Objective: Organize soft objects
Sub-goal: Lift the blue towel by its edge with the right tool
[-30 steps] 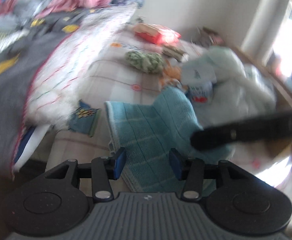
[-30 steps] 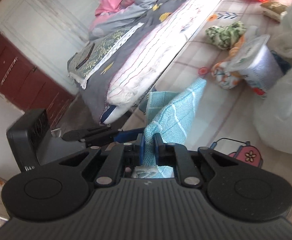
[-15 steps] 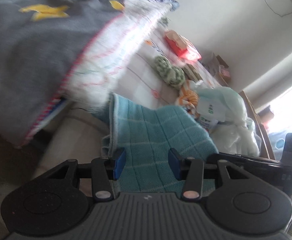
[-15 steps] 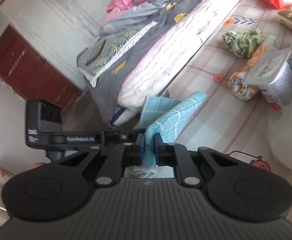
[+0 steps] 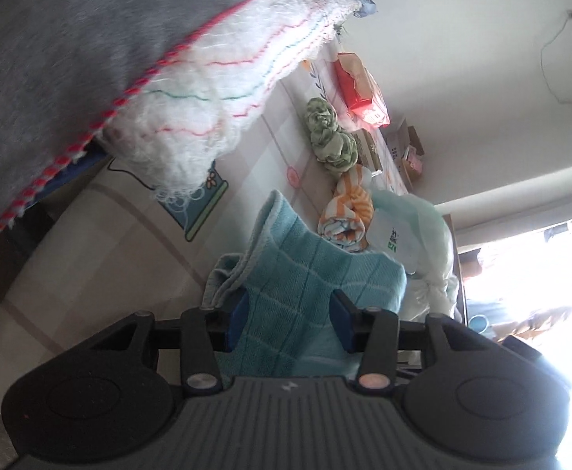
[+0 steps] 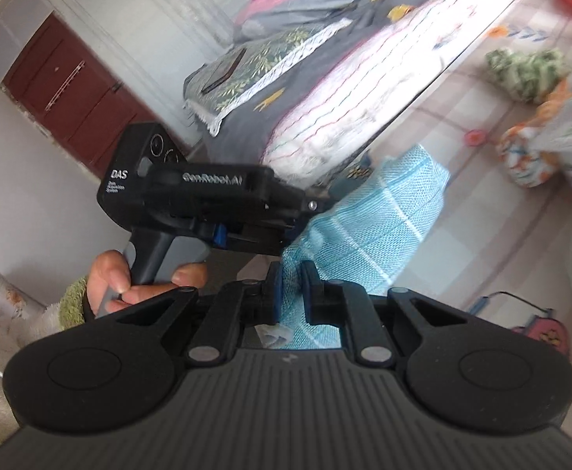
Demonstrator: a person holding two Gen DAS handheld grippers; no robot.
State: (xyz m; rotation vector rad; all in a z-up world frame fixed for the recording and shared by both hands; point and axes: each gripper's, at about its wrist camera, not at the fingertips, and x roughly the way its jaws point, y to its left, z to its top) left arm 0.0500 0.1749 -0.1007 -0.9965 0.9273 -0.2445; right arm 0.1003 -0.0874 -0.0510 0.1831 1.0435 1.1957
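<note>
Right gripper [image 6: 290,280] clamped tight on a fold of the teal towel [image 5: 305,293], lifted off the checked tablecloth [image 5: 129,235]. Left gripper [image 5: 291,315] with jaws apart, towel lying between the pads but not squeezed. Green rolled cloth [image 5: 329,135] and orange striped roll [image 5: 348,215] further back, near a pale bag [image 5: 423,235].

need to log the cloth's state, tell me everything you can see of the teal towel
The teal towel is a soft woven cloth with a paler grid of lines and a hemmed, lighter edge. It is lifted off the checked sheet and bunched, one edge curling over. The right gripper is shut on a pinched fold. The left gripper has its jaws apart with towel between them; contact there is unclear.
</note>
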